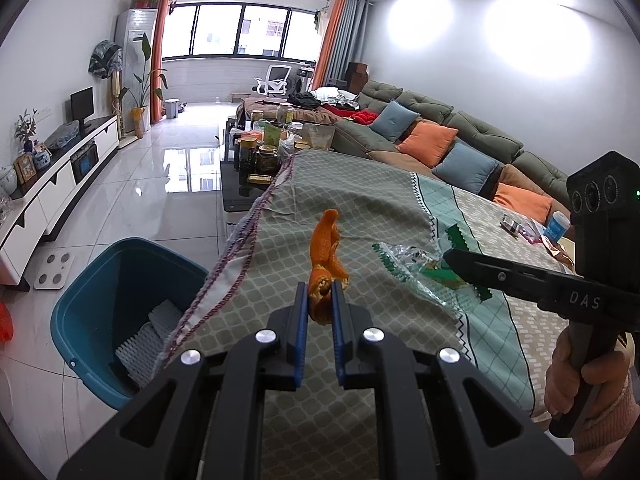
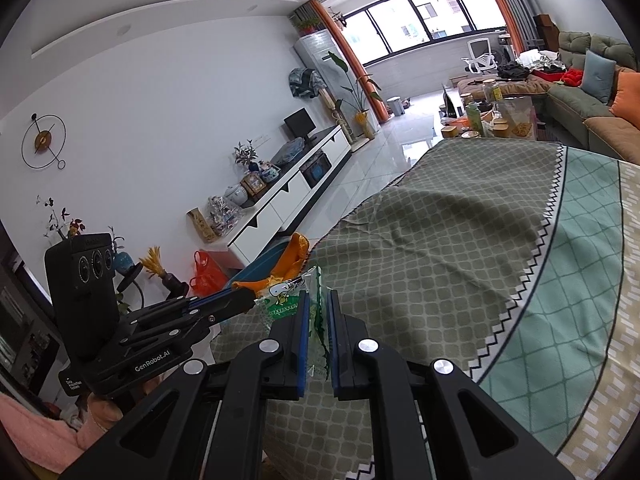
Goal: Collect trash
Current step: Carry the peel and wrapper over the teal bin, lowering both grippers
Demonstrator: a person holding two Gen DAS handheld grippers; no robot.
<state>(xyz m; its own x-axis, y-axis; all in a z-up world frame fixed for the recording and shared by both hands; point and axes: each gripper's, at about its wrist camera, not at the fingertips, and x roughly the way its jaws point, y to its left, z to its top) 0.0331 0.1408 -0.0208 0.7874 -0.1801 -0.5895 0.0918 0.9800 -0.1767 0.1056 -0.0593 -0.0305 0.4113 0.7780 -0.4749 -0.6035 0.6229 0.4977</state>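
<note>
walls white | floor (image 1: 188, 184) glossy tile | window (image 1: 240, 30) bright | sofa (image 1: 460, 128) green

"DAS" on right gripper (image 1: 450, 258); "GenRobot.AI" on left gripper (image 2: 244, 300).

Left-wrist frame: curled orange peel (image 1: 326, 252) centre, above patterned green tablecloth (image 1: 360, 208), crinkled clear plastic wrapper (image 1: 420, 270) right of it, blue plastic bin (image 1: 92, 300) lower left on floor beside the cloth edge.

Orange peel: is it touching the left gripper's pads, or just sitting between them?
Touching. The left wrist view shows the orange peel pinched between the left gripper's blue pads, jaws shut on its lower end, the rest sticking up above the tablecloth.
</note>
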